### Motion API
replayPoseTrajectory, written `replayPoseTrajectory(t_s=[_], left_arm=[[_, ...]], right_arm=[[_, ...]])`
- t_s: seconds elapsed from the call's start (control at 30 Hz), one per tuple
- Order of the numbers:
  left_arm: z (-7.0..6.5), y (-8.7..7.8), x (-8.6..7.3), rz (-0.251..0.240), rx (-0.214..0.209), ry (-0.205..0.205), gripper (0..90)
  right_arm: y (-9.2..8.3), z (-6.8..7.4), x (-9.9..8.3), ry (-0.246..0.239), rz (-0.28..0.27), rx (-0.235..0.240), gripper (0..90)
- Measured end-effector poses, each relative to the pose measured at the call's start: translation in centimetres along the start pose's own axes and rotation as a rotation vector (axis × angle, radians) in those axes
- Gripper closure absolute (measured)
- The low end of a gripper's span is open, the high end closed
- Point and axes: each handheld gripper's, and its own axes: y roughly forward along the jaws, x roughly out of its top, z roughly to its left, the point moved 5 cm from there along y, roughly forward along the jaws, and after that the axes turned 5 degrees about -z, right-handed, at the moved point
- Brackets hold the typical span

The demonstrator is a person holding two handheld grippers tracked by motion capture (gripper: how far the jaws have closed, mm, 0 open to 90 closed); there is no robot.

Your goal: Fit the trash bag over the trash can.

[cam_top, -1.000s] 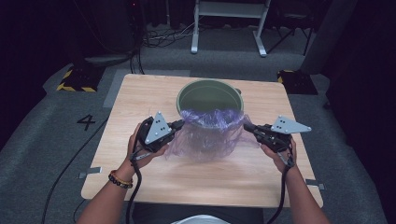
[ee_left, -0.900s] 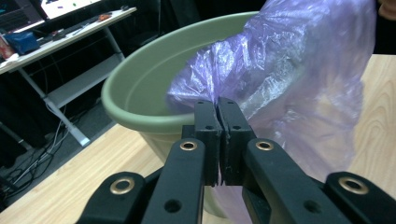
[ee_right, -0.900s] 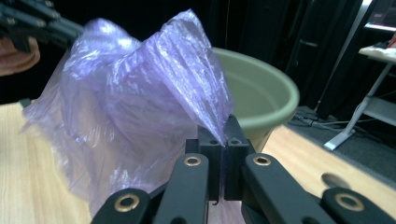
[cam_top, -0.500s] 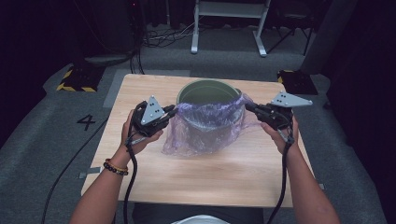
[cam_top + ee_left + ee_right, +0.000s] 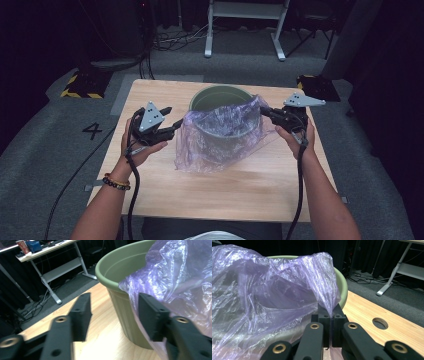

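Pinching the bag edge, right gripper clamped shut on purple plastic, bag draped over near side of green pot at table centre, left gripper jaws apart just beside bag, gripping nothing

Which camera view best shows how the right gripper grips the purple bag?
The right gripper view: the right gripper has its jaws shut on a fold of the purple bag. The high view shows the pinch small and far off. The left gripper view shows bag film beside the green bin.

L gripper jaws apart, R gripper clamped.
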Motion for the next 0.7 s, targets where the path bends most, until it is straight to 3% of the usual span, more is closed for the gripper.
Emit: replayPoseTrajectory(t_s=[0.03,0.13,0.17,0.2,0.23,0.27,0.3,0.33,0.37,0.4,0.43,0.47,0.5,0.53,0.57,0.63,0.67,0.7], left_arm=[[-0.1,-0.6,-0.2,-0.023,-0.018,-0.018,37.4],[-0.4,-1.1,-0.2,-0.046,-0.035,-0.021,28.7],[-1.3,-1.6,0.0,-0.069,-0.088,-0.029,25.3],[-1.3,-1.6,0.0,-0.069,-0.088,-0.029,23.6],[-2.6,-2.1,0.5,-0.095,-0.136,0.009,23.0],[-2.6,-2.1,0.5,-0.095,-0.136,0.009,21.7],[-3.5,-2.2,0.7,-0.101,-0.172,0.036,18.9],[-4.4,-2.3,0.9,-0.102,-0.202,0.065,18.9],[-6.2,-2.4,1.3,-0.098,-0.249,0.129,17.8],[-6.2,-2.4,1.3,-0.098,-0.249,0.129,17.7],[-7.8,-2.2,1.7,-0.100,-0.300,0.176,17.8],[-7.8,-2.2,1.7,-0.100,-0.300,0.176,18.1],[-9.1,-1.8,2.0,-0.100,-0.320,0.214,18.6],[-9.1,-1.8,2.0,-0.100,-0.320,0.214,21.1],[-9.6,-1.5,2.1,-0.090,-0.325,0.245,25.8],[-10.6,-0.3,2.1,-0.060,-0.310,0.302,30.4],[-10.6,-0.3,2.1,-0.060,-0.310,0.302,33.9],[-10.5,0.5,2.2,-0.033,-0.269,0.306,37.2]], right_arm=[[-0.1,0.0,0.0,0.000,-0.001,-0.004,89.8],[-0.1,0.0,0.0,-0.004,0.001,-0.009,89.8],[-0.2,0.0,0.1,-0.007,0.003,-0.014,89.8],[-0.2,0.0,0.1,-0.007,0.003,-0.014,89.8],[-0.2,0.0,0.1,-0.006,0.004,-0.019,89.8],[-0.2,0.0,0.1,-0.006,0.004,-0.019,89.8],[-0.2,0.0,0.1,-0.007,0.003,-0.019,89.8],[-0.2,0.0,0.1,-0.007,0.003,-0.019,89.8],[-0.1,0.0,0.2,-0.008,0.002,-0.018,89.7],[-0.1,0.0,0.2,-0.008,0.002,-0.018,89.7],[-0.1,0.1,0.2,-0.007,0.009,-0.018,89.2],[-0.1,0.1,0.2,-0.007,0.009,-0.018,89.2],[0.0,0.2,0.2,-0.005,0.012,-0.019,87.5],[0.0,0.2,0.2,-0.005,0.012,-0.019,87.5],[0.1,0.2,0.2,-0.008,0.010,-0.021,85.6],[0.1,0.2,0.3,-0.008,0.006,-0.020,85.6],[0.1,0.2,0.3,-0.008,0.006,-0.020,85.6],[0.0,0.3,0.4,-0.012,-0.001,-0.017,85.2]])
